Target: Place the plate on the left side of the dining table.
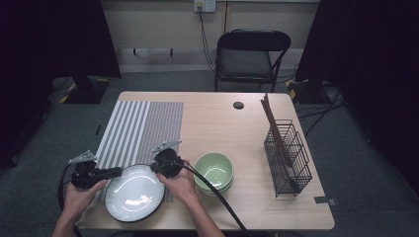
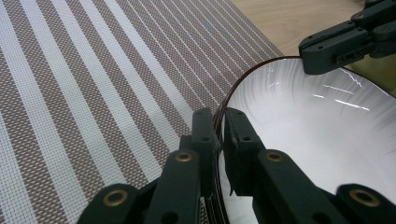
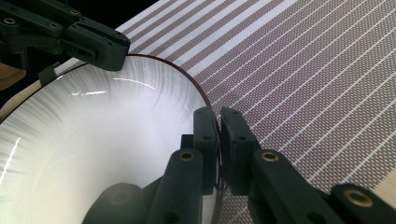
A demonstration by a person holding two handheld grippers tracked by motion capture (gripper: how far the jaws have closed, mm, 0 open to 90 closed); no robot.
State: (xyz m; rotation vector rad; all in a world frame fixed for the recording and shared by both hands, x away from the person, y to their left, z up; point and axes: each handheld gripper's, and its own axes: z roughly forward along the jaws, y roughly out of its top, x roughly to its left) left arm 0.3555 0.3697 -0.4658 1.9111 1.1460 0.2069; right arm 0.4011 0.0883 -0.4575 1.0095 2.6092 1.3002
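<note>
Grip comes first here: both grippers pinch the rim of the white plate (image 1: 134, 192), so lifting it well means, by my judgement, raising both hands together and level, or the rim may slip from the thin bite. Left gripper (image 2: 218, 135) is closed on the plate's dark rim at its left side, jaws nearly together with only the rim between them. Right gripper (image 3: 218, 140) clamps the opposite edge the same way. Plate lies at the table's (image 1: 237, 133) near edge, partly on the striped placemat (image 1: 141, 128), between the two hands, with the green bowls (image 1: 214, 170) just to its right.
</note>
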